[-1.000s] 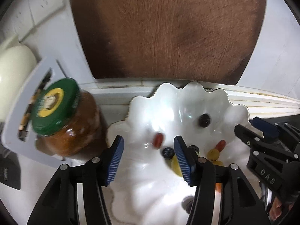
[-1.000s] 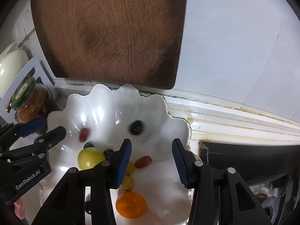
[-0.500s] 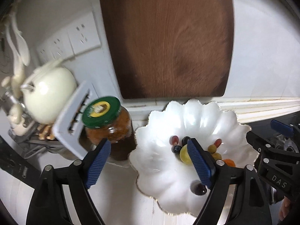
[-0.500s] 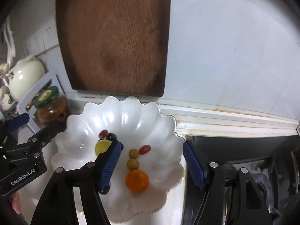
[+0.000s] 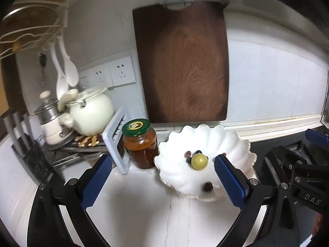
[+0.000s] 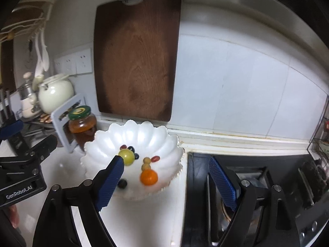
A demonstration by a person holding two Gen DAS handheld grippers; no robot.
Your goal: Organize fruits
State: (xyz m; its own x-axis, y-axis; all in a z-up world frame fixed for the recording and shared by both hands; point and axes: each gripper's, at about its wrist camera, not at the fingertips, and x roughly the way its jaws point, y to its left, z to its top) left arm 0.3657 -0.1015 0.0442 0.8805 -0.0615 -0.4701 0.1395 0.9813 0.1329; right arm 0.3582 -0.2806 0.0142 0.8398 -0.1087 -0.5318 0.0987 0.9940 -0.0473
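Your left gripper [image 5: 162,182] has just been opening; its blue pads [image 5: 96,181] now stand wide apart with nothing between them, hanging over bare white counter [image 5: 139,216] short of the dish; your right gripper [image 6: 166,182] has likewise just been spreading, its fingers well apart and gripping nothing, the left pad [image 6: 111,182] crossing in front of the dish's near rim and the right one over the black stove [image 6: 267,164]; beyond the pads sits the white scalloped dish [image 6: 144,135], on the counter just beside the stove's edge, and the fruit lies inside it: a dark grape [image 6: 122,183] nearest you, an orange [image 6: 148,177], two small olive-green fruits [image 6: 146,163], a red grape tomato [image 6: 155,159], a yellow-green round fruit [image 6: 128,156] touching several blueberries [image 6: 131,149]; to the dish's left stands a green-lidded jar [image 5: 140,144] of amber preserve; behind it all, a dark wooden cutting board [image 5: 182,61] leans upright against the tiled wall
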